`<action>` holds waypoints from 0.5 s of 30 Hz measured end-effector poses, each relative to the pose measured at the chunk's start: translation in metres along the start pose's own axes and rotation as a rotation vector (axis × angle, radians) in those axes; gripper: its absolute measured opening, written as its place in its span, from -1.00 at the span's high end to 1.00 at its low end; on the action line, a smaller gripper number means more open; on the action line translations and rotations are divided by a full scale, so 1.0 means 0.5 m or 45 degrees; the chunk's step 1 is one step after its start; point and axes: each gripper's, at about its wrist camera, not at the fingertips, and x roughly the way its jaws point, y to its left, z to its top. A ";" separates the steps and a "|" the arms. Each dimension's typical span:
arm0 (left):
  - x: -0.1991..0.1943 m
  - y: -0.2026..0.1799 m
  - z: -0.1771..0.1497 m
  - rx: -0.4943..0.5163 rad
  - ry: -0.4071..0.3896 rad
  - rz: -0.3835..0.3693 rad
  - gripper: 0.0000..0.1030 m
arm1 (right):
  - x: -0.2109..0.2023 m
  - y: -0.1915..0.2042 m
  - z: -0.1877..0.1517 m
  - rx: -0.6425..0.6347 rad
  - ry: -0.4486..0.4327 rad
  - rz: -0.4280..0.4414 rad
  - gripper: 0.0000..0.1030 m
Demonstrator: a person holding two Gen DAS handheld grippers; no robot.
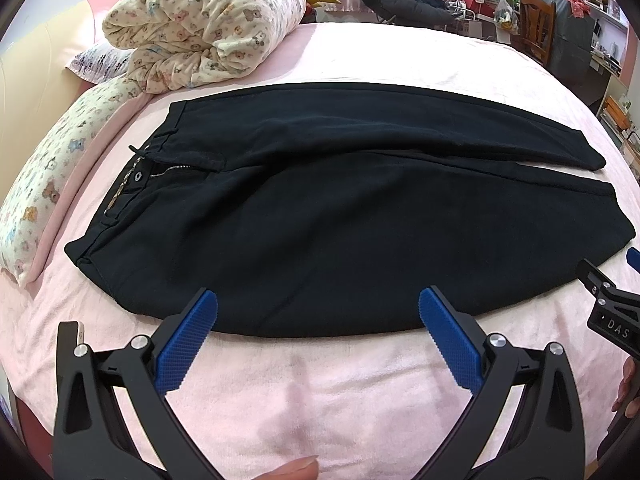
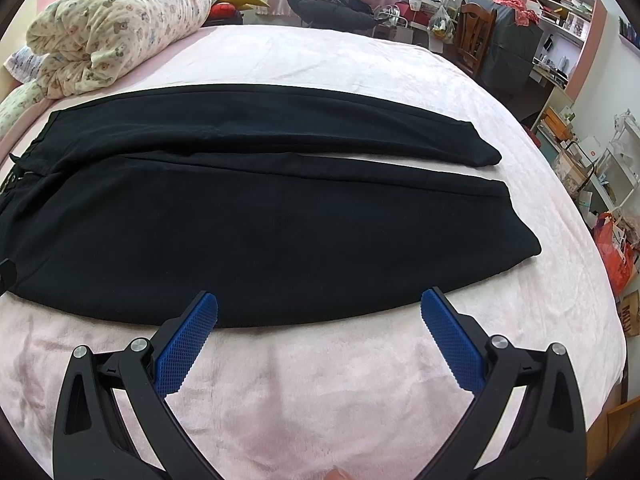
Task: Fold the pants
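Black pants (image 1: 320, 208) lie flat on the pink bed, waistband at the left, both legs stretched to the right side by side; they also show in the right wrist view (image 2: 260, 216). The fly is open, showing a zipper and button (image 1: 138, 177). My left gripper (image 1: 318, 308) is open and empty, its blue fingertips over the near edge of the near leg. My right gripper (image 2: 319, 306) is open and empty, at the near edge further toward the cuffs. Part of the right gripper shows at the right edge of the left wrist view (image 1: 612, 300).
A rolled bear-print quilt (image 1: 200, 28) and pillows (image 1: 44, 184) lie at the bed's far left. The pink bedspread (image 2: 320, 380) stretches below the pants. A chair (image 2: 476, 36), shelves and cluttered bags (image 2: 616, 256) stand beyond the bed's right edge.
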 end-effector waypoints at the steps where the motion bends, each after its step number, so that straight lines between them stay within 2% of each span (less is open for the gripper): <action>1: 0.005 0.002 0.006 -0.001 0.004 0.000 -0.97 | 0.002 -0.001 0.004 0.002 0.002 0.001 -0.97; 9: 0.029 -0.012 0.058 -0.014 0.047 0.017 -0.97 | 0.028 -0.017 0.054 0.044 0.048 0.041 -0.97; 15: 0.059 -0.040 0.117 -0.027 0.084 0.012 -0.97 | 0.064 -0.066 0.128 0.114 0.109 0.133 -0.97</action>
